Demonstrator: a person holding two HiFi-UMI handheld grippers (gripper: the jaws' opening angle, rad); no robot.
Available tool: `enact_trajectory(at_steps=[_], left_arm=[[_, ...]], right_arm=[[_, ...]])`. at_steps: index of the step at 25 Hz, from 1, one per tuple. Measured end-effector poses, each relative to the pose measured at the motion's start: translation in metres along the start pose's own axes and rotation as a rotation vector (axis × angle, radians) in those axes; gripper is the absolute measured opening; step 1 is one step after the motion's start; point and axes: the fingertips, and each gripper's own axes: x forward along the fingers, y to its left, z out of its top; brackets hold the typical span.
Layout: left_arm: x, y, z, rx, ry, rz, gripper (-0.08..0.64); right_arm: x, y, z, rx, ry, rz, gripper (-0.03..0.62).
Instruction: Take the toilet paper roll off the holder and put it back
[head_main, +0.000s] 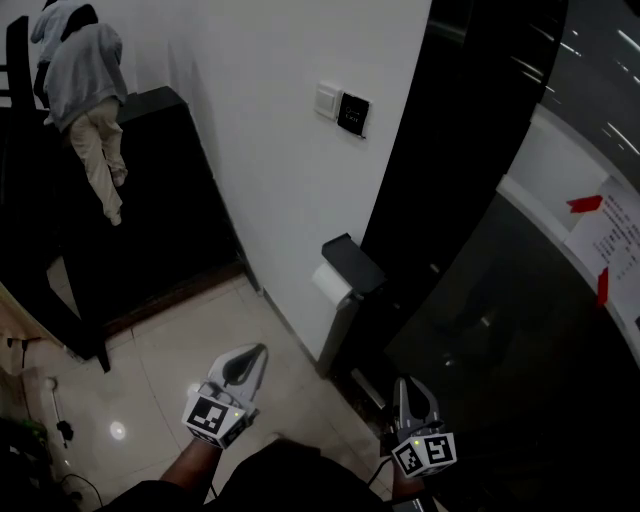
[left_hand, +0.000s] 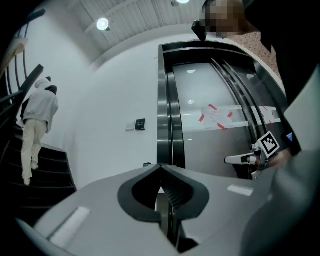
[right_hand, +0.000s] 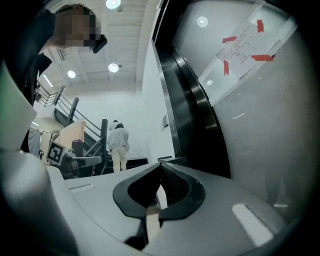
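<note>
You held both claws low and near you, well apart from the holder. The grey two-jaw left gripper (head_main: 250, 362) had its jaws fully together on nothing. The grey two-jaw right gripper (head_main: 406, 385) was likewise closed and empty. The white toilet paper roll (head_main: 329, 283) sat on the holder farther ahead, under the black flap cover (head_main: 352, 263). Approaching with jaws together would likely shove the roll rather than grip it. The overhanging cover could catch a jaw, and a hard squeeze could crush the soft roll.
</note>
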Motion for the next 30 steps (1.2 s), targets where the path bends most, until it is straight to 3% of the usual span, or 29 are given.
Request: enact_trajectory(at_steps=[10, 16, 21, 30], left_arm=[[-0.073, -0.113, -0.001, -0.02, 0.007, 0.093, 0.002], [-0.127, -0.156, 0.005, -0.001, 0.019, 0.166, 0.002], [-0.162, -0.167, 0.011, 0.018, 0.041, 0.205, 0.002], [-0.199, -0.157, 0.028, 0.014, 0.019, 0.199, 0.002]], right_arm=[[-0.137, -0.02, -0.015, -0.08, 0.051, 0.037, 0.014], [-0.2, -0.021, -0.024, -0.035, 0.08, 0.053, 0.014], [-0.226, -0.01, -0.028, -0.013, 0.071, 0.066, 0.014], [-0.234, 0.02, -0.019, -0.005, 0.042, 0.041, 0.014]])
